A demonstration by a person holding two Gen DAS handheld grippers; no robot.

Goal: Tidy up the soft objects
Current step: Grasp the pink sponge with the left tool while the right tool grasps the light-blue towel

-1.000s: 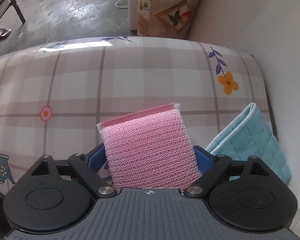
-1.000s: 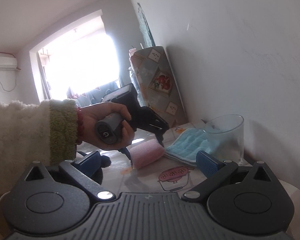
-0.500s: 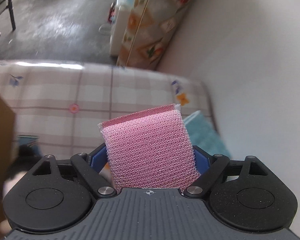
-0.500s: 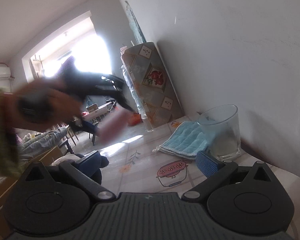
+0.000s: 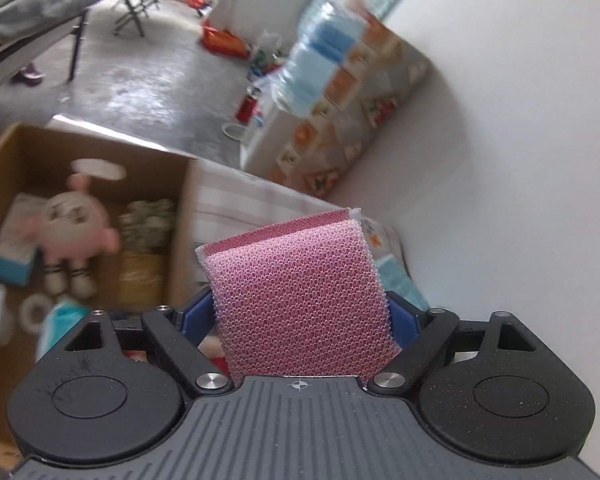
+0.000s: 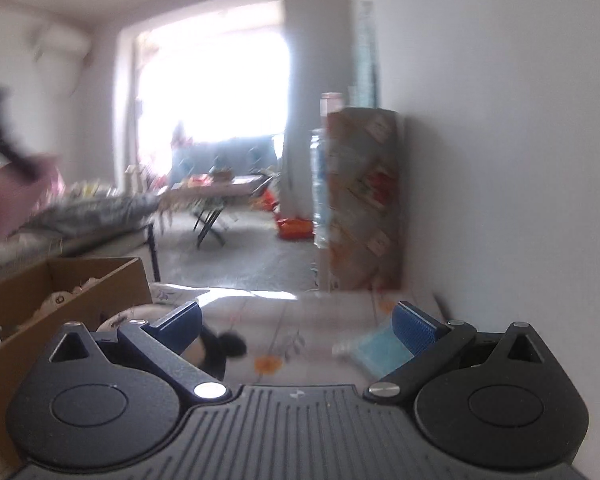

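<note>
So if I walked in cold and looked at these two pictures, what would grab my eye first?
Probably the pink sponge, front and centre in the left wrist view, squeezed between the blue pads of the left gripper. Next, the open cardboard box to its left, with a pink and white stuffed toy lying inside. In the right wrist view, the right gripper stands open and empty above the table.

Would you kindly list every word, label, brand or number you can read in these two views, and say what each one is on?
None can be read.
Plush toy in the cardboard box: dark marks on its body, too blurred to read.
Water bottle: blue label, blurred.
Patterned cover by the wall: pictures only, no legible text.
Pink sponge in the left gripper: no print.
</note>
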